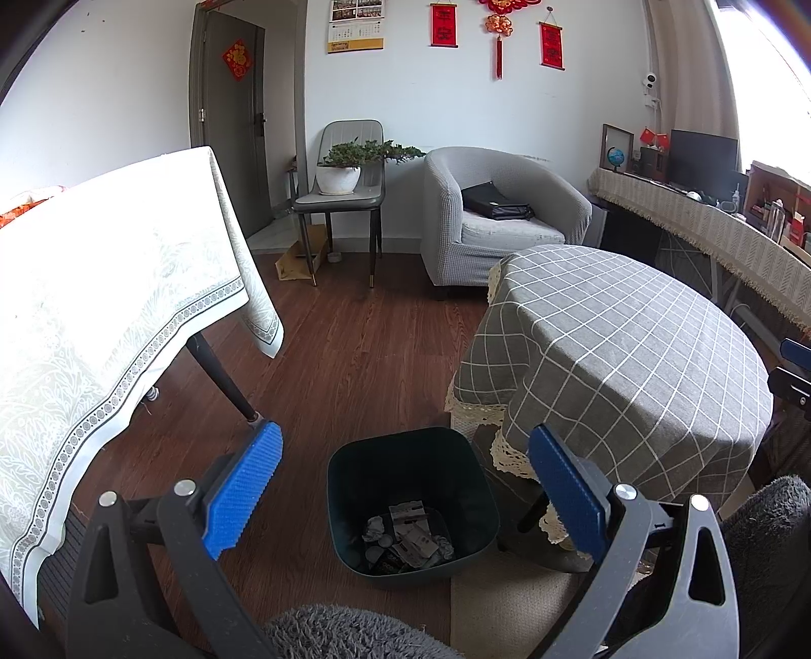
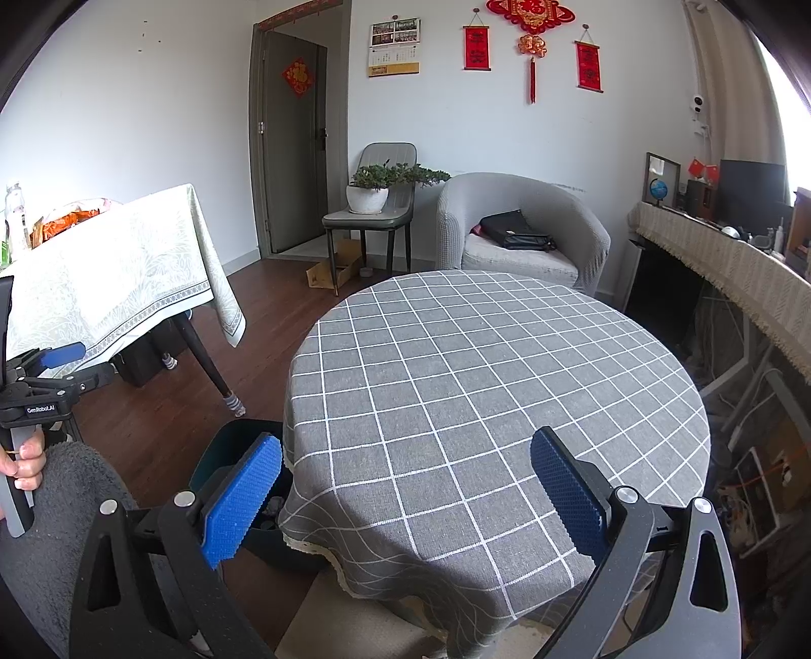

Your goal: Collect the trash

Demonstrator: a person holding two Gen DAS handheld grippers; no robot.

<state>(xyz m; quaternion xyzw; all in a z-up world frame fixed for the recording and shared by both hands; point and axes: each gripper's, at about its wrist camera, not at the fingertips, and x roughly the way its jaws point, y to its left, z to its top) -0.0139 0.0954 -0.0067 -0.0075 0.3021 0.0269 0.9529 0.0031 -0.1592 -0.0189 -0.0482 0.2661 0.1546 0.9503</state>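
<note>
Dark wood flooring (image 1: 349, 355) runs between two cloth-covered tables in a small living room hung with red decorations (image 2: 531, 30). On the floor, just beside the round table (image 2: 481, 385) with its gray checked cloth, sits a dark green bin (image 1: 410, 499), holding crumpled paper and torn wrappers (image 1: 408, 540) at its bottom. The left gripper (image 1: 405, 494) hangs above the bin, its blue-padded fingers spread wide with nothing between them. The right gripper (image 2: 405, 499) hovers over the near edge of the round table, likewise spread wide and holding nothing; in its view the bin (image 2: 228, 446) is partly hidden behind the hanging cloth. A hand (image 2: 25, 464) at the left edge of that view grips the handle of the other tool. To the left stands a second table (image 1: 101, 304) draped in a pale patterned cloth. Against the far wall are a gray armchair (image 1: 502, 213) with a black bag (image 1: 496, 203) on its seat, and a chair (image 1: 344, 197) bearing a potted plant (image 1: 349, 162). A long desk (image 1: 709, 223) lines the right wall.
</note>
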